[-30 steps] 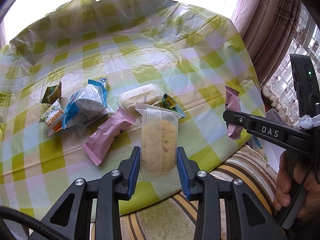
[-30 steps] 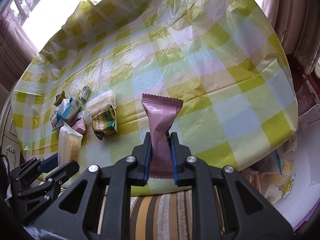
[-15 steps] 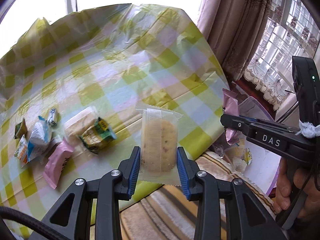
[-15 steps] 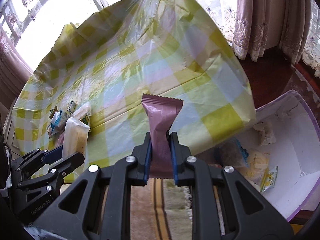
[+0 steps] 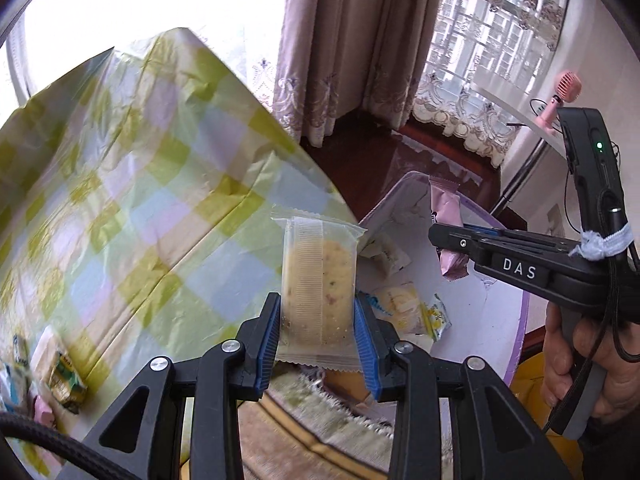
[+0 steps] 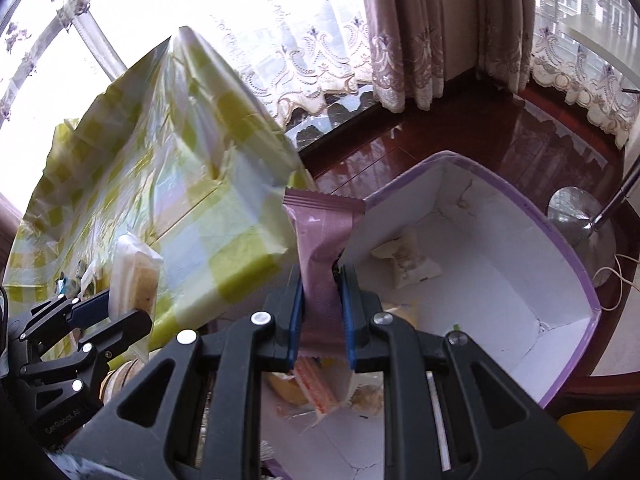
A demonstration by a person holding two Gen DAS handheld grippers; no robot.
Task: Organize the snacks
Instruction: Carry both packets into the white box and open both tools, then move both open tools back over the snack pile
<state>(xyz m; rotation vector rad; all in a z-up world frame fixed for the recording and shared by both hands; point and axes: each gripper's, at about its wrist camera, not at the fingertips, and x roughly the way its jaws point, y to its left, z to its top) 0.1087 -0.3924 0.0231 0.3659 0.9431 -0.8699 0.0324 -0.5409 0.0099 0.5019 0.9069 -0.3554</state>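
Observation:
My left gripper (image 5: 317, 320) is shut on a clear packet with a beige cracker (image 5: 318, 280) inside, held upright past the table's right edge. My right gripper (image 6: 321, 300) is shut on a pink snack bar (image 6: 322, 248) that stands up between its blue pads. Both hang over a white box with a purple rim (image 6: 520, 208) on the floor; it holds several wrapped snacks (image 5: 400, 300). In the left wrist view the right gripper (image 5: 448, 236) and its pink bar (image 5: 446, 200) show at the right. The right wrist view shows the left gripper (image 6: 132, 304) with the cracker packet (image 6: 134, 272) at the left.
The table with the yellow-green checked cloth (image 5: 120, 200) lies to the left, with several snack packets (image 5: 64, 376) near its front edge. Dark wood floor (image 6: 460, 128), curtains (image 5: 340, 40) and a lamp stand base (image 6: 572, 216) lie beyond the box. A hand (image 5: 580, 356) grips the right handle.
Both grippers have swung to the right, from over the table to over the purple-rimmed box, each still holding its snack. The snack pile has slid to the far left of the views.

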